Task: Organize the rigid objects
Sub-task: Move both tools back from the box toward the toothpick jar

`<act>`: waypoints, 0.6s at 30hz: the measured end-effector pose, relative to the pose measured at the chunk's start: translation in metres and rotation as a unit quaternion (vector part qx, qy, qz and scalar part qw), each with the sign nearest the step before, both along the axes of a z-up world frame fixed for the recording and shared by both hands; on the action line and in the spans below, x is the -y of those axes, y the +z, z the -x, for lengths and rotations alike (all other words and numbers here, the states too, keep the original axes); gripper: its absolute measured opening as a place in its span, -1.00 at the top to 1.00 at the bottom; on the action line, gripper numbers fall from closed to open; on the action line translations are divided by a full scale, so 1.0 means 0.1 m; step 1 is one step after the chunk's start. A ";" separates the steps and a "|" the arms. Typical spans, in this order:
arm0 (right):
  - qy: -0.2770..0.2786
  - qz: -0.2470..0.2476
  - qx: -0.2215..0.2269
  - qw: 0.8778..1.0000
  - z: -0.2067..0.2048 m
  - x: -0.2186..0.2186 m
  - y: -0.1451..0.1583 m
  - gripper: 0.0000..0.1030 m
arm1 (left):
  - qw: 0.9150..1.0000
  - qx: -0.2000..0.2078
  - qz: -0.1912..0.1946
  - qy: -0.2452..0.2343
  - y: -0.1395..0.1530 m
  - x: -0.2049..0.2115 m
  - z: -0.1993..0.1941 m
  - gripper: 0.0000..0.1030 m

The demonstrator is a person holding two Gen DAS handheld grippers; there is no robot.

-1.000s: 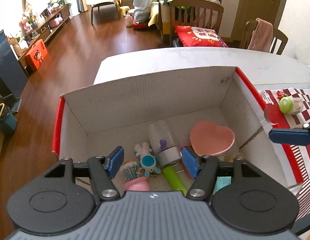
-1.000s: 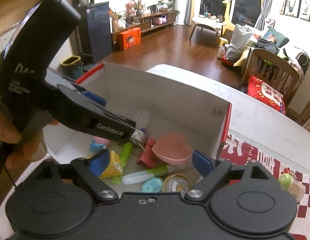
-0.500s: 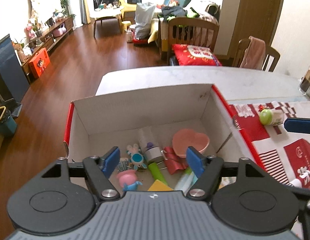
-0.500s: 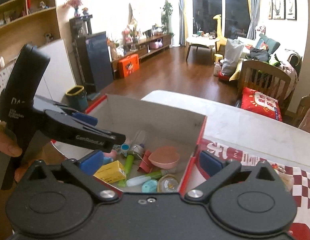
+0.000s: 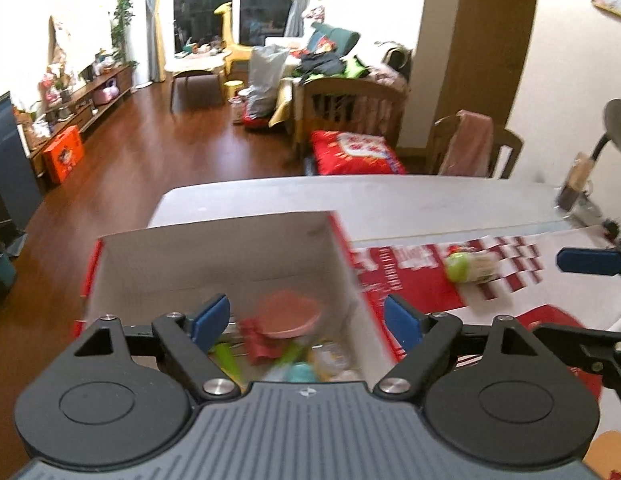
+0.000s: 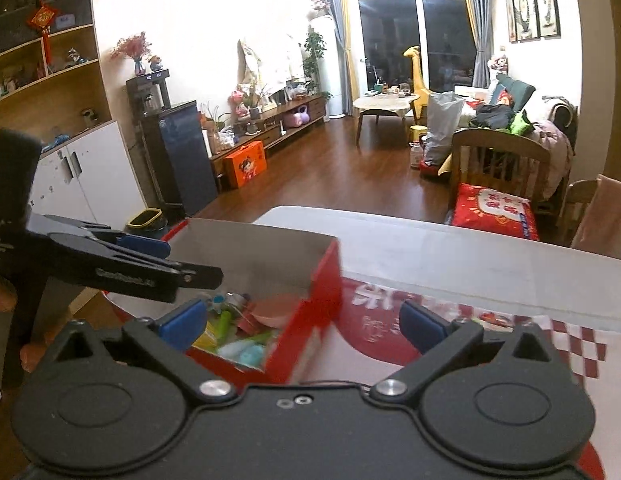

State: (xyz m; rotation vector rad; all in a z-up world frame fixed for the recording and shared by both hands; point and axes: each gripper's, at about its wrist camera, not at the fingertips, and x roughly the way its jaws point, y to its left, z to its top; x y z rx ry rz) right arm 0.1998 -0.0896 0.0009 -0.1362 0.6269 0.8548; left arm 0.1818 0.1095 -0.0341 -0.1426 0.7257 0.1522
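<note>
Looking at it, the green-capped jar [image 5: 468,268] lies out on the worktop's red cloth, right of the box [image 5: 214,256], nearer the right gripper [image 6: 302,320]; both jaws wide, the left gripper's [image 5: 306,318] just been opening, nothing between them.

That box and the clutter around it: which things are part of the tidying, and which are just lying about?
Part of the job:
- cardboard box
- pink bowl inside it
- green-capped jar on the red mat
- left gripper, right gripper, both open and empty

Just lying about:
- red cushion
- orange box
- yellow giraffe
</note>
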 end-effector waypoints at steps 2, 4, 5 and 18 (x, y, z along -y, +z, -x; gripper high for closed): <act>-0.003 0.002 0.002 1.000 -0.02 0.14 -0.01 -0.99 | 1.000 0.009 0.003 -0.005 0.02 0.16 -0.01 -0.72; -0.007 0.003 0.004 1.000 -0.05 0.32 -0.01 -0.99 | 1.000 0.014 0.010 -0.009 0.02 0.29 -0.05 -0.86; -0.008 0.004 0.004 1.000 -0.07 0.39 -0.01 -0.99 | 1.000 0.018 0.017 -0.012 0.01 0.35 -0.08 -0.99; -0.064 0.031 0.003 0.997 -0.64 1.34 -0.16 -0.99 | 0.999 0.023 0.023 -0.034 -0.30 1.36 -0.68 -1.00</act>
